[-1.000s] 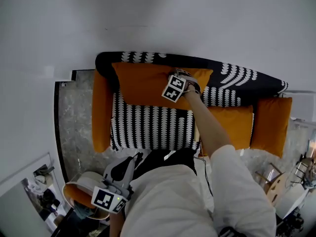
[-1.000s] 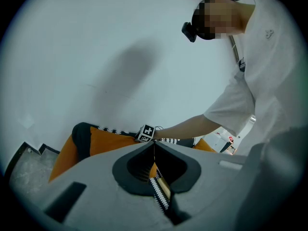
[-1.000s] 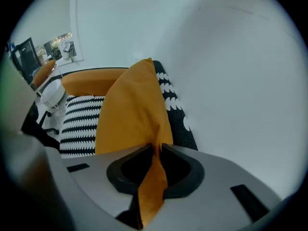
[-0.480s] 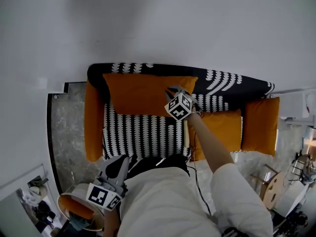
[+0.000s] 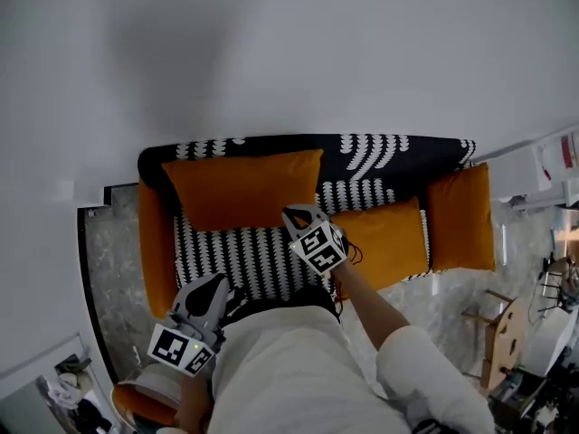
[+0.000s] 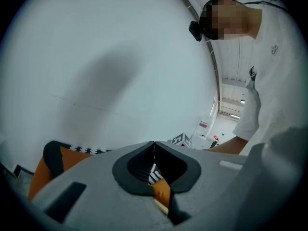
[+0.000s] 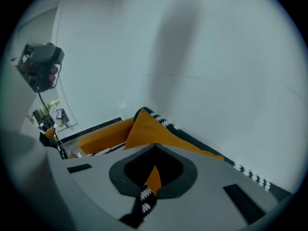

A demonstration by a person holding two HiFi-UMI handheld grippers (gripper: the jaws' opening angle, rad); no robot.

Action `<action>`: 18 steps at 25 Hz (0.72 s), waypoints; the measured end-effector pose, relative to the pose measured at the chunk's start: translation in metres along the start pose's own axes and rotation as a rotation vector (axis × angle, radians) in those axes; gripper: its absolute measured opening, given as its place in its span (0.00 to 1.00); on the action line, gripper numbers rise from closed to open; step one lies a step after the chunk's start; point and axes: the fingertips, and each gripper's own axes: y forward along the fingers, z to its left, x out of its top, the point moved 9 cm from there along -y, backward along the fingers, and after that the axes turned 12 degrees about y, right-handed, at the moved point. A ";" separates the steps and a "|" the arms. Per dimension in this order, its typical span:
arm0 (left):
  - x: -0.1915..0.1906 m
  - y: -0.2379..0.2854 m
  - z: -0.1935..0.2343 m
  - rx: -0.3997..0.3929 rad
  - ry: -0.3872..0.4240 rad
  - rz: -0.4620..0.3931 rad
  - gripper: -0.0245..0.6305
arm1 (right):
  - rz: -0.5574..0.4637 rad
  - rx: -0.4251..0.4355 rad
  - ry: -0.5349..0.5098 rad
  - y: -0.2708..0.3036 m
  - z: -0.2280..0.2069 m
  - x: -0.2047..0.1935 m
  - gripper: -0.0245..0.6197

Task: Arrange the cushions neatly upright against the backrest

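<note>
Left tongs [image 5: 213, 285] and right tongs [image 5: 296, 215] are shut, empty (right just closed). One orange cushion [image 5: 240, 188] leans on the backrest [image 5: 362, 152]; the second cushion [image 5: 384, 238] seems to lie flat. Pinched by one corner, it could flop.

the sofa [image 5: 237, 259] is covered in matt cloth, printed black and white. the orange cushions [image 5: 242, 188] are plain matt cloth, lightly creased. the wall [image 5: 289, 52] is smooth, matt paint. the floor [image 5: 110, 269] looks like mottled grey stone. the left hand-held gripper [image 6: 154, 146] and right hand-held gripper [image 7: 155, 148] are matt grey plastic.
</note>
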 end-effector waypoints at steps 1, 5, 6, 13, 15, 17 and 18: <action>0.002 0.004 -0.007 -0.009 0.007 -0.001 0.06 | -0.021 0.019 0.014 -0.011 0.003 -0.003 0.05; 0.008 0.023 -0.039 -0.041 0.029 -0.006 0.06 | -0.103 0.112 0.051 -0.056 0.015 -0.020 0.05; 0.008 0.027 -0.048 -0.049 0.033 -0.006 0.06 | -0.110 0.125 0.037 -0.066 0.018 -0.026 0.05; 0.000 0.063 -0.146 -0.120 -0.003 -0.014 0.06 | -0.150 0.155 0.089 -0.156 0.016 -0.092 0.05; -0.003 0.076 -0.180 -0.153 -0.012 -0.013 0.05 | -0.148 0.164 0.113 -0.182 0.006 -0.117 0.05; -0.007 0.089 -0.213 -0.177 -0.009 -0.008 0.06 | -0.143 0.167 0.152 -0.208 -0.007 -0.144 0.05; -0.010 0.095 -0.228 -0.185 -0.012 -0.007 0.06 | -0.141 0.160 0.172 -0.220 -0.015 -0.156 0.05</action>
